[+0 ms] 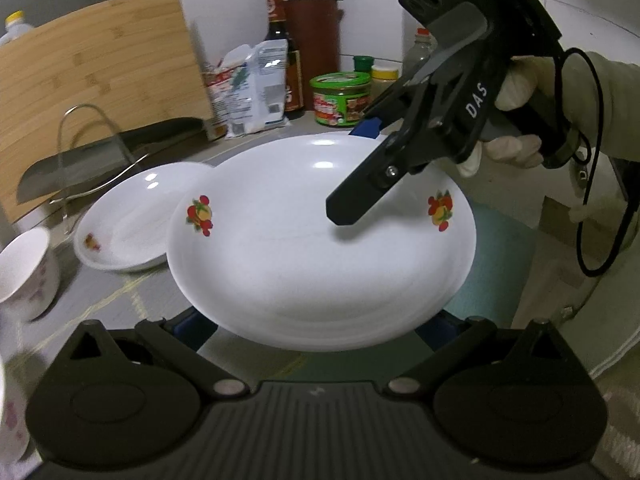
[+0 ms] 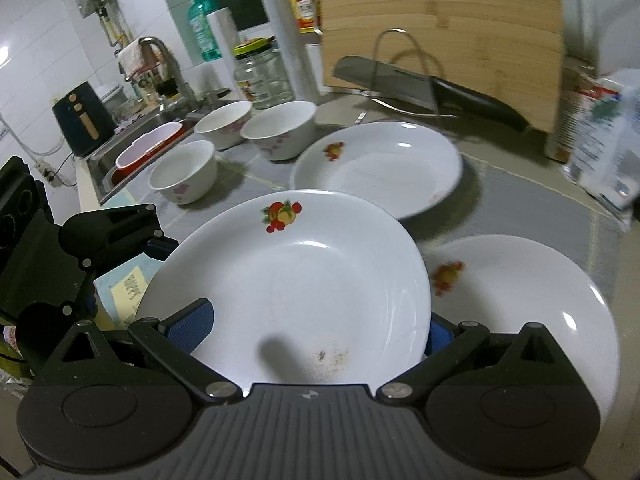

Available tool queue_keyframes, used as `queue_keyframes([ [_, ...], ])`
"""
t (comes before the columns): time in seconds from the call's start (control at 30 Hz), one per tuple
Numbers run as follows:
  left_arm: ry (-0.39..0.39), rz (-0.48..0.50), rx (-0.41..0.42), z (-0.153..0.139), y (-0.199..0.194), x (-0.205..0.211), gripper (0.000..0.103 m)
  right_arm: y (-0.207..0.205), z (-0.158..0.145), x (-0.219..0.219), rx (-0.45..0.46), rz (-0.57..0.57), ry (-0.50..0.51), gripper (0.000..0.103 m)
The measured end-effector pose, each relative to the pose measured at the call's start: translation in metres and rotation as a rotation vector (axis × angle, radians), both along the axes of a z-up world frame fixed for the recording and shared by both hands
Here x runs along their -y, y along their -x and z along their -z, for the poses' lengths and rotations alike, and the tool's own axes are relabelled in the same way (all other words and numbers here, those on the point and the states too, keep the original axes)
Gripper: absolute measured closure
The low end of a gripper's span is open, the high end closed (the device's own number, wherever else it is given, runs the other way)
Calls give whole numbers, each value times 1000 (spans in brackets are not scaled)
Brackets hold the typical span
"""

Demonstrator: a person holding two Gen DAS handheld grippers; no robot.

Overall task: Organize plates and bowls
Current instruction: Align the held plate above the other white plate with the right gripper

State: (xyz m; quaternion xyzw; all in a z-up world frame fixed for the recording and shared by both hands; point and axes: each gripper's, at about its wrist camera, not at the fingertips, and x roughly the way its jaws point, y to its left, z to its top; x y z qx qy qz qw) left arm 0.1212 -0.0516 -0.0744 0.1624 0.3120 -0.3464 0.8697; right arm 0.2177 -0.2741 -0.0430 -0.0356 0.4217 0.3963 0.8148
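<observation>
Both grippers meet on one white plate (image 1: 320,248) with fruit decals, lifted above the grey mat (image 2: 532,200): the left gripper (image 1: 316,334) has its blue-padded fingers on either side of the near rim, clamped on it as far as I can see, and the right gripper (image 2: 312,332) bites the opposite rim the same way. White letters "DAS" run along the right tool's black body, held by a gloved hand (image 1: 516,128). Two more fruit-printed plates lie on the mat, one (image 2: 378,168) towards the bamboo cutting board (image 2: 440,24), one (image 2: 532,304) just beside the held plate. Three flowered bowls (image 2: 234,140) stand near the sink (image 2: 120,152). Behind, a green-lidded jar (image 1: 340,98) and a printed bag (image 1: 252,88) carry labels too blurred to read.
</observation>
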Motion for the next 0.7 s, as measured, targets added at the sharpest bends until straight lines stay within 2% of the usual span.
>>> queue_keyframes([
  [0.47, 4, 87, -7, 4, -31, 59, 1, -16, 1, 66, 9, 98, -1, 0],
  [0.7, 4, 102, -19, 10, -44, 78, 1, -25, 7, 84, 4, 127, 2, 0],
])
